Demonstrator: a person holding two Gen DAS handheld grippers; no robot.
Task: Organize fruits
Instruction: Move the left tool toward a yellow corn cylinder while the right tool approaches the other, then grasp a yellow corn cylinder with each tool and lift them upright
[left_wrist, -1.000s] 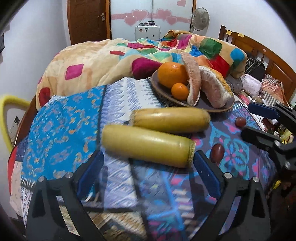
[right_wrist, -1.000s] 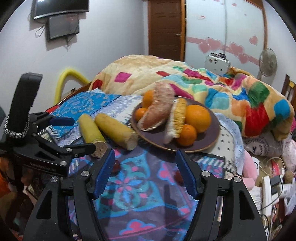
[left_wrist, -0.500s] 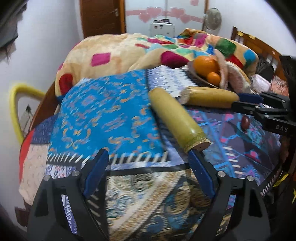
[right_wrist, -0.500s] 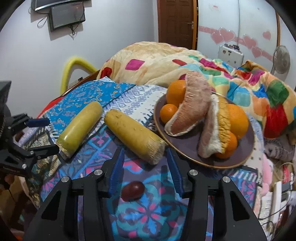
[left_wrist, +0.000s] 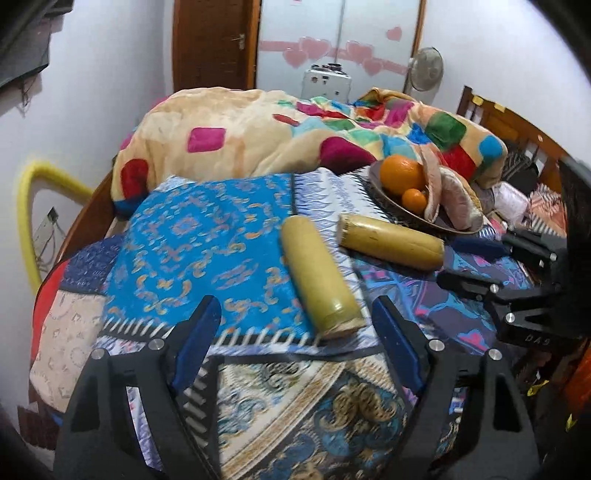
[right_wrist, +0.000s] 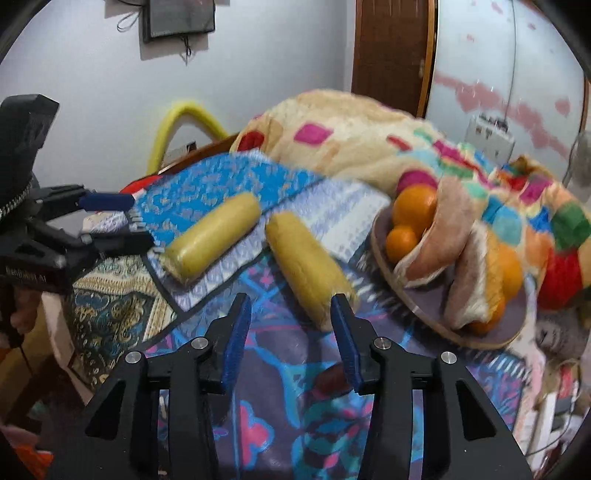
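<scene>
Through my left wrist camera, my left gripper (left_wrist: 295, 339) hung over the near edge of the bed (left_wrist: 92, 206), its blue pads spread wide and gripping nothing; the jaws had just been narrowing a little, though only patterned cloth (left_wrist: 207, 251) lay between them. The nearer yellow corn-like cob (left_wrist: 321, 280) lay on the cloth just ahead of my right-hand pad, its cut end pointing at me, close to that finger but not clamped. The second cob (left_wrist: 391, 242) lay beyond it, crosswise, just in front of the brown plate (left_wrist: 384, 195), which sat toward the far right of the spread, against the heaped blanket (left_wrist: 258, 140). On the plate, a big orange (left_wrist: 402, 173), a small orange (left_wrist: 414, 199) and pale pomelo wedges (left_wrist: 458, 199). My right gripper (left_wrist: 476, 266) poked in from the right edge, close to that second cob's end. Over to my right wrist camera: its pads stood partly apart, just having widened a touch, empty. The second cob (right_wrist: 310, 266) ended just beyond the gap between the tips, untouched as far as I could tell. A small dark red fruit (right_wrist: 332, 376) sat on the cloth below my right finger, partly hidden. The first cob (right_wrist: 214, 236) lay to the left, near my left gripper (right_wrist: 129, 218).
</scene>
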